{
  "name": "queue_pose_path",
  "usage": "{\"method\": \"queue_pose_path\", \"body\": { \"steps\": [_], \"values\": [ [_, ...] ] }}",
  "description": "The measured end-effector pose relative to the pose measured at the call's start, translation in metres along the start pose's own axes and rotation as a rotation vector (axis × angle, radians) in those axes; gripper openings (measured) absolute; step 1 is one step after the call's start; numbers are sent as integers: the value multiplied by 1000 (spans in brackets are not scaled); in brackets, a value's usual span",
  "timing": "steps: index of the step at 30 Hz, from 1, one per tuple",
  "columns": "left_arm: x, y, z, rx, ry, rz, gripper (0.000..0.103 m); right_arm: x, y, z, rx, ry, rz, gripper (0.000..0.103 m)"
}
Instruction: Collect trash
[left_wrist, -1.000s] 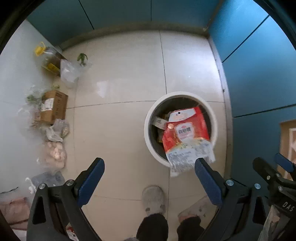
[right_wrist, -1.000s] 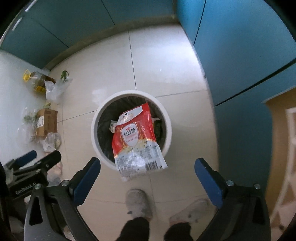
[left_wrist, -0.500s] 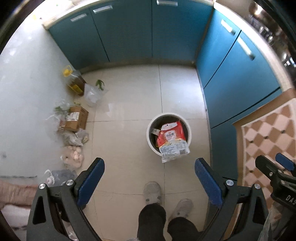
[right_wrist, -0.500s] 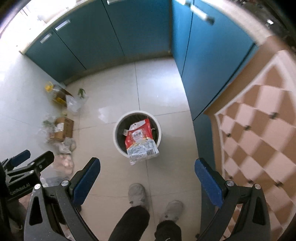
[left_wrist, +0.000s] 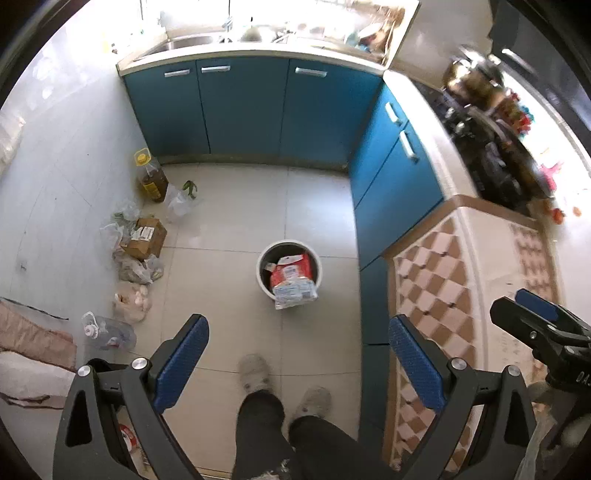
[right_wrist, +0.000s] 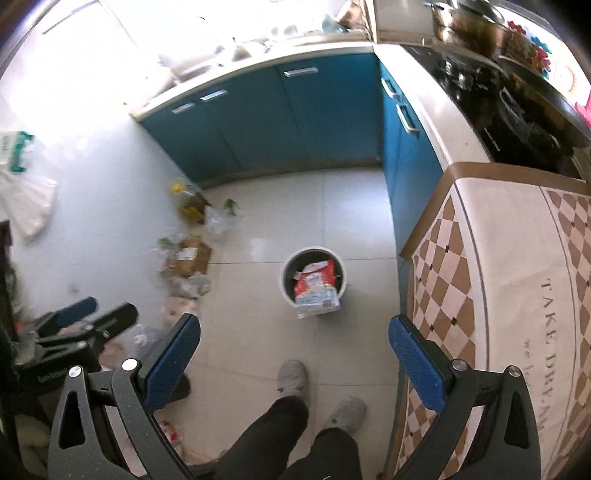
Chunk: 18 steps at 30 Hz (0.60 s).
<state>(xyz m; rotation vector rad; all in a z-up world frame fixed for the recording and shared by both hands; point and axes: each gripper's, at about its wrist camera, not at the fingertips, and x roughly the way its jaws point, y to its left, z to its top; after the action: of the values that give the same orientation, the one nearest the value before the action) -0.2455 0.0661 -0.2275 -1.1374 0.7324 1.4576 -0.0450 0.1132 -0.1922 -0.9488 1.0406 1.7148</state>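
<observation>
Right wrist alone shows lettering on the checkered cloth (right_wrist: 517, 295).

Packet (left_wrist: 293, 282) in bin (left_wrist: 263, 260), overhanging rim

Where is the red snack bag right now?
In both wrist views the red bag sits mid-floor in the white bin, its lower end hanging over the near rim, ahead of the person's shoes.

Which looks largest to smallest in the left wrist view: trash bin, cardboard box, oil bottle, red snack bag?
1. trash bin
2. red snack bag, draped over the bin's rim
3. cardboard box and oil bottle: too alike to rank
</observation>
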Motion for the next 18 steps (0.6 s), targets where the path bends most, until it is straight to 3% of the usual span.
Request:
{"method": "queue_pose_path", "body": {
  "steps": [10, 18],
  "values": [
    [-104, -1, -10, -12, -106, -139, 100, -109, 20, -27, -32, -31, 114, 103],
    [-147, 6, -24, -10, -165, -160, 103, -153, 44, -31, -35, -55, 174, 103]
  ]
}}
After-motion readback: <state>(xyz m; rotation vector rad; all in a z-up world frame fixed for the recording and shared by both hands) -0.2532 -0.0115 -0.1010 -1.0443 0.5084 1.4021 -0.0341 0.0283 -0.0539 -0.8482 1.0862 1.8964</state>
